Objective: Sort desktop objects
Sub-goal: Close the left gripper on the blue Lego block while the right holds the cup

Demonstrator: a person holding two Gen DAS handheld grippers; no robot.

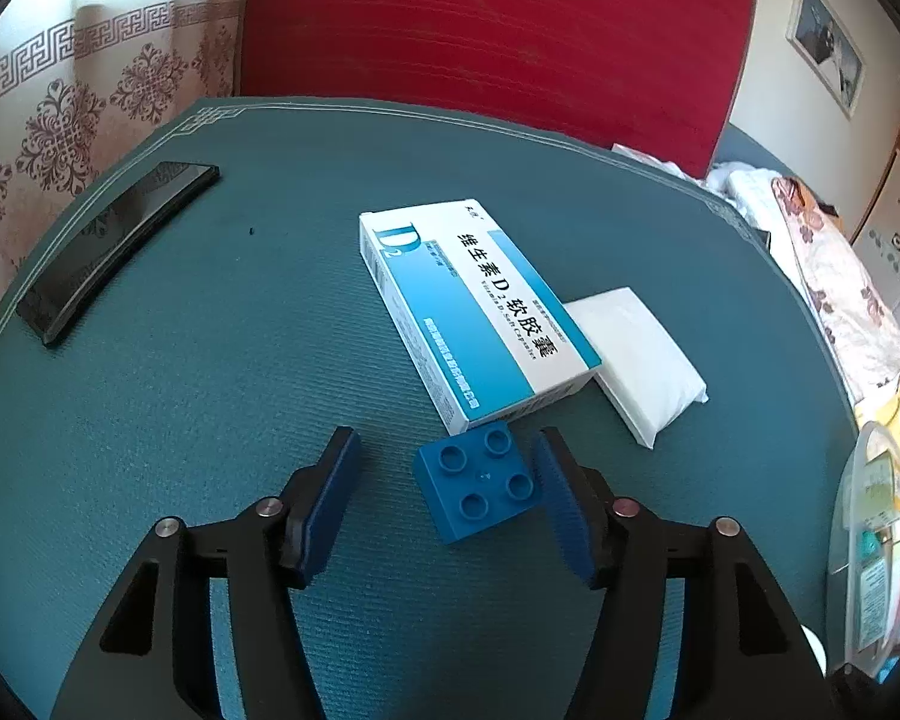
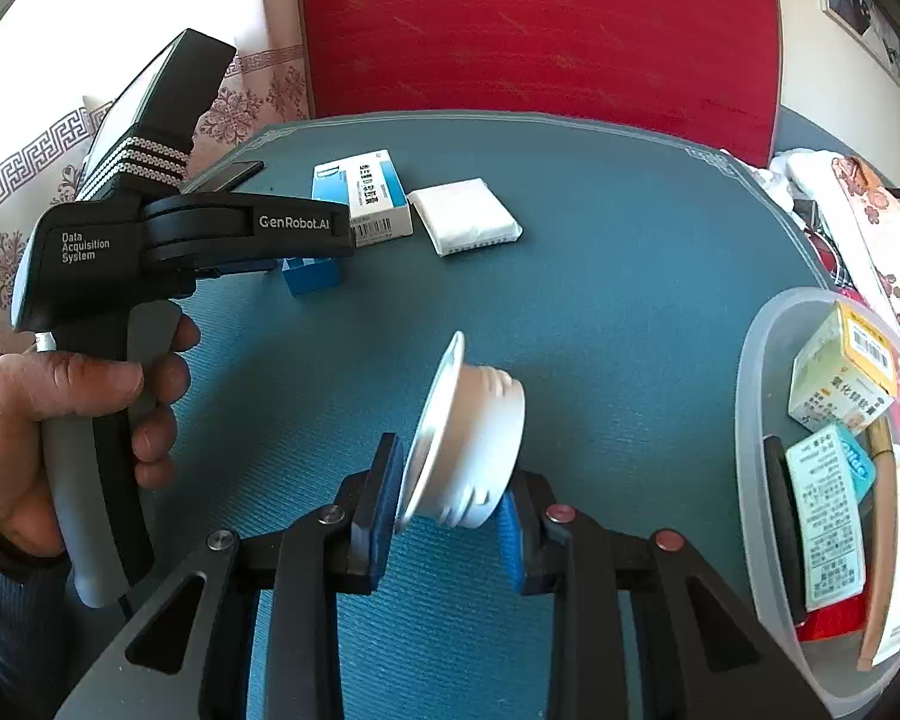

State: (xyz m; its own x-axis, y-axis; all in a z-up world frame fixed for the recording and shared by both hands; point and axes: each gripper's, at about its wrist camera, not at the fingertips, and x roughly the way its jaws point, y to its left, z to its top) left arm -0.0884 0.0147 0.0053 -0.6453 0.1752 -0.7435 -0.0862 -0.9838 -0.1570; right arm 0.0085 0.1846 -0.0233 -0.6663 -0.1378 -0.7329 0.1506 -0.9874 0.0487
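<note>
A: Left gripper (image 1: 447, 495): my jaws are spread wide, holding nothing. The blue brick (image 1: 479, 485) sits on the teal mat (image 1: 210, 360) between the pads, studs up, turned at an angle. Its corner lies just beside the right pad; I cannot tell whether they touch. The left pad stands apart from it.

B: What crowds it?

A: The medicine box (image 1: 474, 306) lies just beyond the brick, nearly touching its far corner. A white tissue pack (image 1: 642, 360) lies against the box's right side. A black phone (image 1: 114, 246) is well apart at the mat's left edge.

B: Right gripper (image 2: 450, 510)?

A: Jaws drawn in on a white cap (image 2: 468, 438), tilted, flange toward the left pad, held above the mat.

B: Surroundings?

A: A clear container (image 2: 750, 396) with small boxes stands at the right. My left hand (image 2: 60, 420) on its handle fills the left of the view.
</note>
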